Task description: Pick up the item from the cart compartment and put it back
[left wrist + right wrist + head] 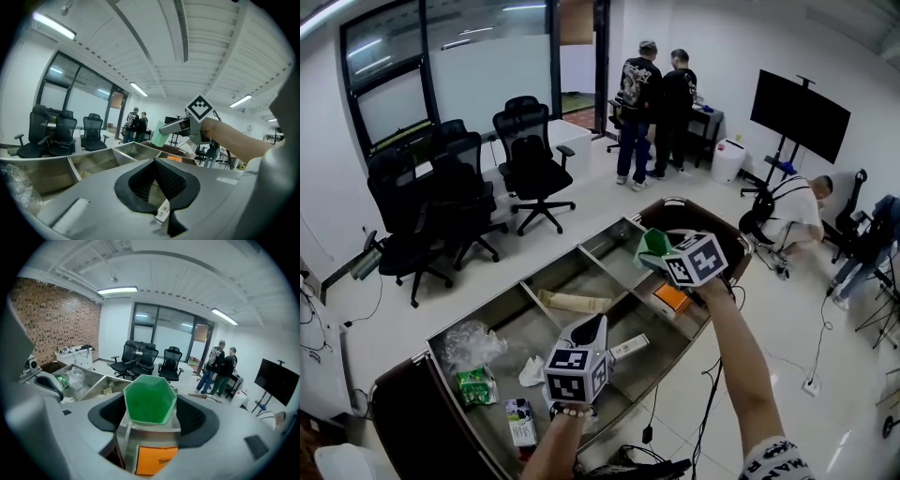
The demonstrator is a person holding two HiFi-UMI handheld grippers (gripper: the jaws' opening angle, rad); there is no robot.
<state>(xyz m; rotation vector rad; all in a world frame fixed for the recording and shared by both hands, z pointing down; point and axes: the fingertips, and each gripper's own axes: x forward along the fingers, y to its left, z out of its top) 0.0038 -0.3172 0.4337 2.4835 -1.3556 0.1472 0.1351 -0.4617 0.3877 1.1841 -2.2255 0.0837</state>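
My right gripper (662, 255) is shut on a green hexagonal cup (652, 247) and holds it up above the right end of the steel cart (607, 230). In the right gripper view the cup (149, 401) fills the gap between the pads of the right gripper (151, 414), mouth toward the camera. Under it, an orange packet (154, 460) lies in the compartment, which the head view also shows as the orange packet (671, 298). My left gripper (592, 330) hovers over the cart's front middle, tips together, empty. Its own view shows the left gripper (156, 162) pointing along the cart.
Other compartments hold a tan flat pack (575, 302), a white box (628, 348), a clear plastic bag (469, 342), a green packet (475, 384) and a small carton (521, 422). Office chairs (525, 159) stand behind the cart. Two people (656, 103) stand far back; another crouches (797, 216) right.
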